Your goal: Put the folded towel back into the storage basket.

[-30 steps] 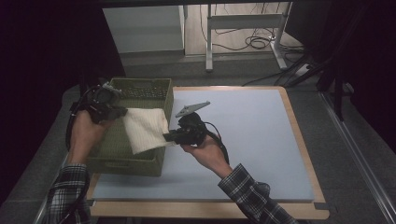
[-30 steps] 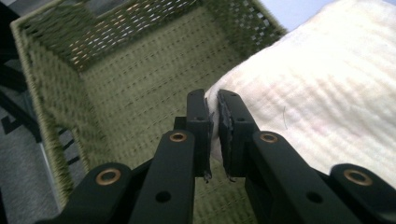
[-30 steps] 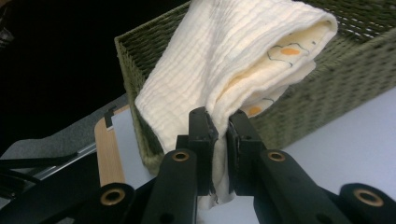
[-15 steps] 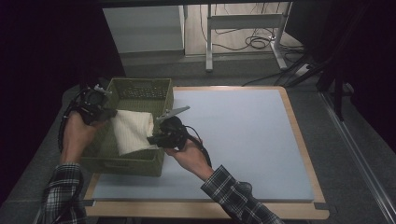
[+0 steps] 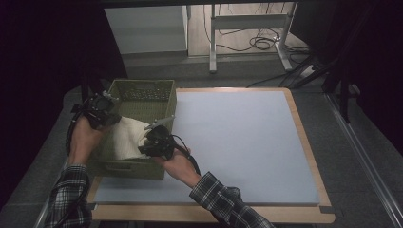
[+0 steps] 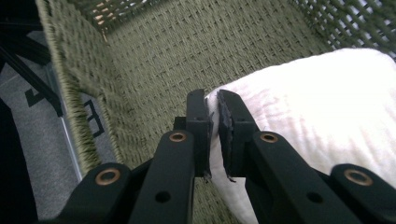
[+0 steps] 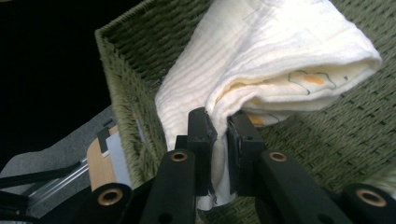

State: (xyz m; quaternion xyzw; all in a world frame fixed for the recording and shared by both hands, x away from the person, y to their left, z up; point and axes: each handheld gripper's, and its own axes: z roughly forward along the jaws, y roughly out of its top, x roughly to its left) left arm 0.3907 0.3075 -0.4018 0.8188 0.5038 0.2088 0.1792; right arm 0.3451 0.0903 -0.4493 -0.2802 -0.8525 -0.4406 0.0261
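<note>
Holding one folded cloth (image 5: 127, 138) inside basket (image 5: 142, 90) on worktop (image 5: 247, 142): left gripper (image 6: 213, 114) and right gripper (image 7: 219, 128), jaws of both pinching cloth edge

A pale blue mat (image 5: 237, 147) covers most of a table whose light wooden edge (image 5: 311, 156) frames it on the right and along the near side. Grey floor (image 5: 366, 190) surrounds the table. Beyond its far edge stands a light grey panel (image 5: 145, 29), and next to that a metal desk frame (image 5: 249, 28) with white legs. Dark cables (image 5: 256, 43) lie in loops on the wooden floor beneath the frame. Black drapes (image 5: 43, 52) close off the left side.
</note>
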